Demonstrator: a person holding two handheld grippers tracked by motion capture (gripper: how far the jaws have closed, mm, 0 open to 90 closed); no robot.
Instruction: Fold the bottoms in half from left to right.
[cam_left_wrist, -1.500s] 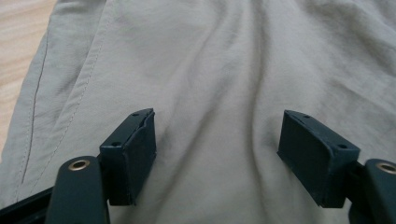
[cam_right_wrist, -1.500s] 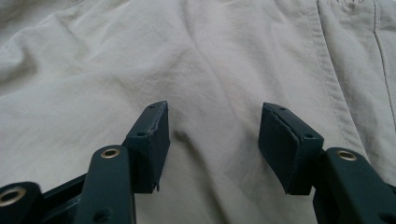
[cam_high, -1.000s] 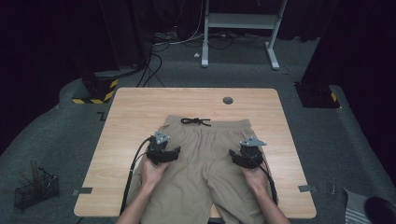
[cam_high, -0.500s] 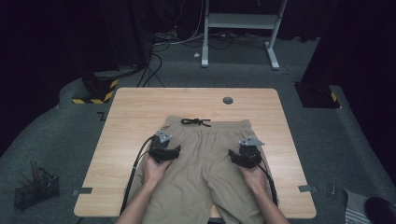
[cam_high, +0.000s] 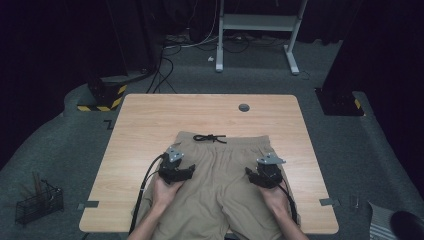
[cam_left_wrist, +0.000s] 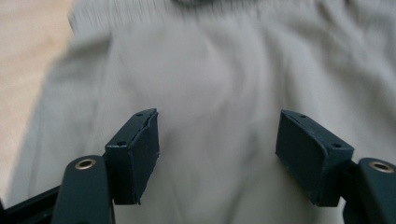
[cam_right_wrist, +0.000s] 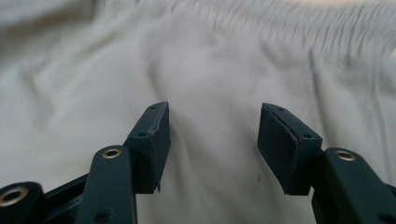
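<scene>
- A pair of khaki cloth shorts (cam_high: 220, 180) lies flat on the near half of the light wooden table (cam_high: 150, 120), waistband toward the far edge, the legs running to the near edge.
- A black drawstring (cam_high: 210, 138) lies knotted at the middle of the waistband.
- The left gripper (cam_high: 176, 171) sits over the shorts' left side, near the waistband; in the left gripper view its jaws stand well apart above plain fabric, gripping nothing.
- The right gripper (cam_high: 260, 176) sits over the shorts' right side, level with the other; its jaws gape too, with wrinkled cloth between the pads (cam_right_wrist: 280, 142) but not pinched.
- A small round grey grommet (cam_high: 244, 107) sits near the table's far edge.
- A black wire basket (cam_high: 37, 202) stands on the grey floor, off the table's near left corner.
</scene>
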